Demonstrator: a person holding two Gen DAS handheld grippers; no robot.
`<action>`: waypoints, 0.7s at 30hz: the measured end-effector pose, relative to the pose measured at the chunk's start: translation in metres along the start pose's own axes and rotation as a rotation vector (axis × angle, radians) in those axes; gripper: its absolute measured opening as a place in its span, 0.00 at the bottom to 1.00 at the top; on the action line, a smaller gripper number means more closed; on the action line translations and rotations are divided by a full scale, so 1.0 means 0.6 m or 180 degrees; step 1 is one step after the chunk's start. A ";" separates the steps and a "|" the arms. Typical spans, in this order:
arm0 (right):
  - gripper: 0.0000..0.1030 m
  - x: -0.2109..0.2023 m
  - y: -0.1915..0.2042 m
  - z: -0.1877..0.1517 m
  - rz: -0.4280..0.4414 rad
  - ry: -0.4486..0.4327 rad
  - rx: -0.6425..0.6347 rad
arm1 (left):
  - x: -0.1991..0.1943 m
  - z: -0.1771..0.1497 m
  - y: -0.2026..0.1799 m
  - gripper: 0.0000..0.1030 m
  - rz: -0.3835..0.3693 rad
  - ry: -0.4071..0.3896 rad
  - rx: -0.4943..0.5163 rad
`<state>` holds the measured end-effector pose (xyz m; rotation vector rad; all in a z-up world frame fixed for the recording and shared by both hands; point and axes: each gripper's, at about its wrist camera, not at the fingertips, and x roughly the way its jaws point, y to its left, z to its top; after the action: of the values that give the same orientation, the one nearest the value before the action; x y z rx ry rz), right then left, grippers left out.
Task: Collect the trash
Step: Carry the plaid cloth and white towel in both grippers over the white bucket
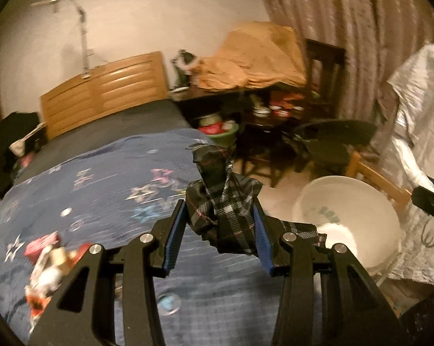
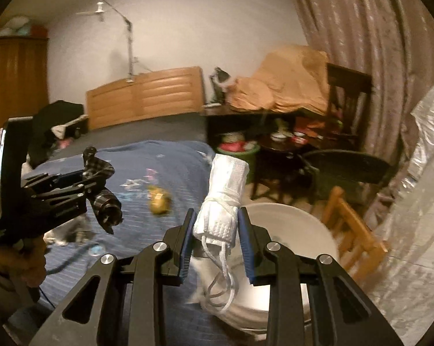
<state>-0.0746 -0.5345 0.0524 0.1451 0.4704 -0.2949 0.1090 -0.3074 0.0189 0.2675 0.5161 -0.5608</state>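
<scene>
My left gripper [image 1: 220,216] is shut on a crumpled dark plaid wrapper [image 1: 222,201], held above the edge of the blue star-patterned bed [image 1: 101,190]. The same gripper [image 2: 85,180] and wrapper [image 2: 107,201] show at the left of the right wrist view. My right gripper [image 2: 217,225] is shut on a rolled white face mask [image 2: 225,196] with its loops hanging down, over the near rim of a white bucket [image 2: 289,230]. The bucket [image 1: 346,216] stands on the floor beside the bed. A yellow scrap [image 2: 159,200] lies on the bed, and colourful wrappers [image 1: 49,265] lie at its left.
A wooden headboard [image 1: 107,89] stands at the back. A dark desk [image 2: 246,115] piled with tan cloth and clutter is behind the bed. A wooden stool [image 2: 352,230], a dark chair [image 2: 344,170] and a silver covered object [image 2: 419,201] stand right of the bucket.
</scene>
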 end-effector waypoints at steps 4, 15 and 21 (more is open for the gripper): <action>0.30 0.029 -0.067 0.010 -0.0124 0.0095 0.0149 | 0.047 0.025 -0.057 0.41 -0.0360 0.0069 0.0141; 0.30 0.087 -0.149 -0.018 -0.0306 0.0392 0.0335 | 0.137 0.036 -0.192 0.41 -0.1323 0.0283 0.0558; 0.30 0.109 -0.176 -0.045 -0.0303 0.0541 0.0421 | 0.158 0.016 -0.233 0.41 -0.1455 0.0390 0.0728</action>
<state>-0.0632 -0.6451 -0.0092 0.2785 0.6274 -0.4093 0.1022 -0.4665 -0.0381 0.4067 0.6374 -1.0561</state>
